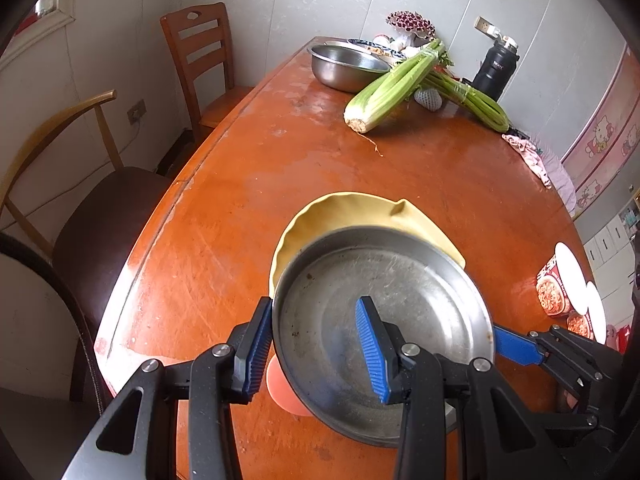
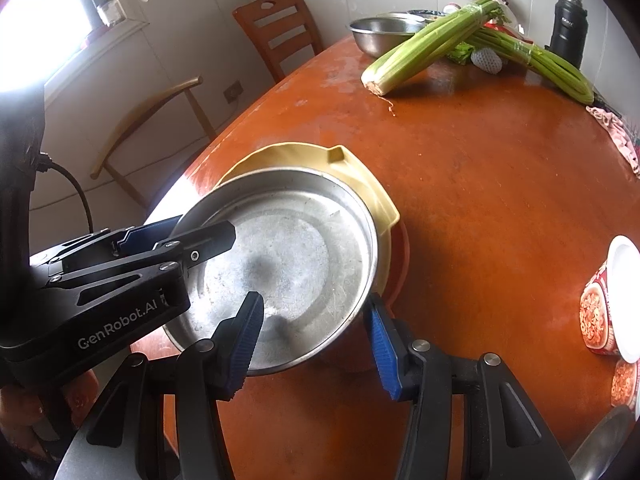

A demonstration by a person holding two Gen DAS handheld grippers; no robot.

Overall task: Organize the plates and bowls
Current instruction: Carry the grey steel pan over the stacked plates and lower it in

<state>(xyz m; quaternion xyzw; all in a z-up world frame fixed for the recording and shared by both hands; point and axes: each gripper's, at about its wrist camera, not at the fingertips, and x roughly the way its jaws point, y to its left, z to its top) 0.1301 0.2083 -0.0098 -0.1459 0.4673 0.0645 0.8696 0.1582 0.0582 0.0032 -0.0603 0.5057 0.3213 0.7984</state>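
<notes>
Steel plate point(image 1: 384, 300) sits tilted on top of a yellow plate point(image 1: 344, 212), with a pink rim point(image 1: 280, 384) of a third dish showing beneath, all at the near end of the orange-brown wooden counter point(image 1: 240, 184).

Left hand-held gripper point(image 1: 316, 344): jaws straddle the steel plate's left rim, one blue pad outside the wall, the other inside on the plate floor; clamped on that rim.

Right hand-held gripper point(image 2: 316, 336): jaws straddle the opposite rim, inner pad over the plate floor, outer pad just beside the outer wall. Whether the pads press the metal cannot be told.

Farther along the counter: steel bowl point(image 1: 348, 66), two celery bunches point(image 1: 392, 88) lying crossed, a black flask point(image 1: 494, 68), pink cloth point(image 1: 528, 156) at the far edge. Instant-noodle cups point(image 1: 560, 284) stand to the right, well apart from the plates.

Two wooden chairs point(image 1: 200, 52) stand along the counter's left side.
</notes>
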